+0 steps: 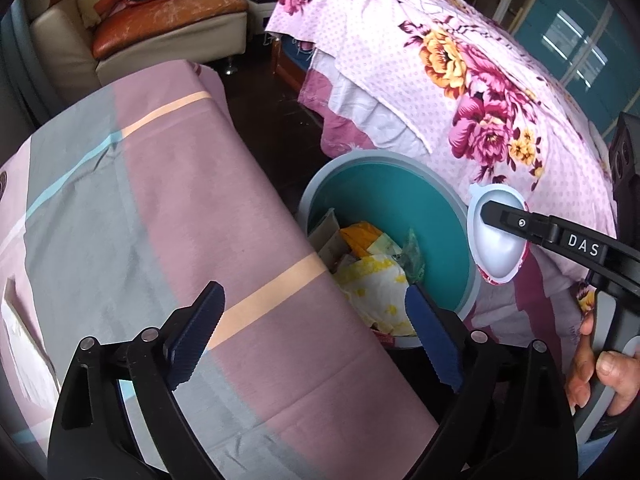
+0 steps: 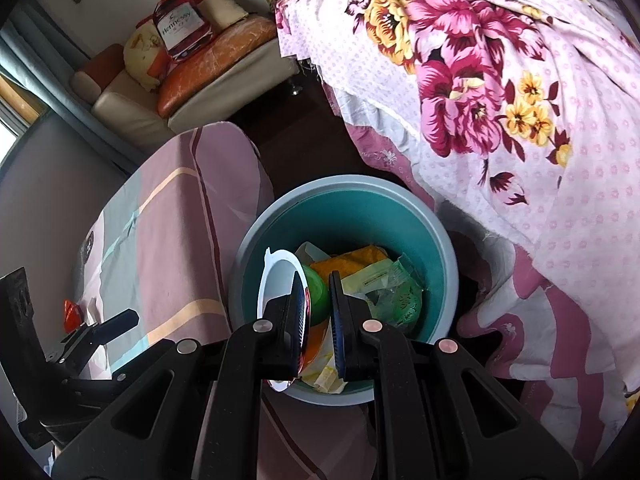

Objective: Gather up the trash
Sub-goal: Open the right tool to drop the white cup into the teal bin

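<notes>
A round bin (image 1: 384, 184) (image 2: 360, 216), teal inside with a grey rim, stands on the floor between the table and the bed. It holds a yellow-white wrapper (image 1: 376, 280), an orange packet (image 2: 348, 260) and a green bag (image 2: 404, 300). My right gripper (image 2: 316, 280) is shut on the wall of a white plastic cup (image 1: 496, 240) (image 2: 280, 276) and holds it over the bin's rim. One finger (image 1: 504, 216) lies inside the cup. My left gripper (image 1: 314, 332) is open and empty, above the table edge next to the bin.
The table (image 1: 160, 200) under a pink and grey striped cloth is on the left, with white paper (image 1: 24, 328) and a small red-orange item (image 2: 72, 314) on it. A floral quilt (image 1: 480, 80) hangs off the bed. A sofa (image 1: 160, 28) stands behind. A hand (image 1: 600, 376) grips the right handle.
</notes>
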The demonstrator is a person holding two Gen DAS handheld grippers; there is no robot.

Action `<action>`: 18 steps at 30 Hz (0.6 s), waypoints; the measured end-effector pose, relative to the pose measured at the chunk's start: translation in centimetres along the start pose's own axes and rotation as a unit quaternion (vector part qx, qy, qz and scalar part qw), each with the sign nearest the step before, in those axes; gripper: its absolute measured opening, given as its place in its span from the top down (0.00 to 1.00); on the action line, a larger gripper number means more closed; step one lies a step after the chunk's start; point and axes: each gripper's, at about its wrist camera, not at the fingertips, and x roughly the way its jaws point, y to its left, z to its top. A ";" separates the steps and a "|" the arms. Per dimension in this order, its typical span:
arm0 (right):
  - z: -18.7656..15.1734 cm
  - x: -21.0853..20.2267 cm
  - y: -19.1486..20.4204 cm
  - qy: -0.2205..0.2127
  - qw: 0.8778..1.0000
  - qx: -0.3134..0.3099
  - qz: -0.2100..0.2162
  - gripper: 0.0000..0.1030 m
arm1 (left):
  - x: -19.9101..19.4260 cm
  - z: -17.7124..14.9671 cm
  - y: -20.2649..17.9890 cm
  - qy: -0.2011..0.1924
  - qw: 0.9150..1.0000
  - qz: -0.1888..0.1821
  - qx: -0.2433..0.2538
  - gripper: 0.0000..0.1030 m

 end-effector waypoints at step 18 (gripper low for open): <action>-0.4 0.4 3.1 0.004 1.000 -0.015 -0.024 0.37 | -1.6 -1.7 4.5 -0.005 0.999 -0.014 -0.044 0.08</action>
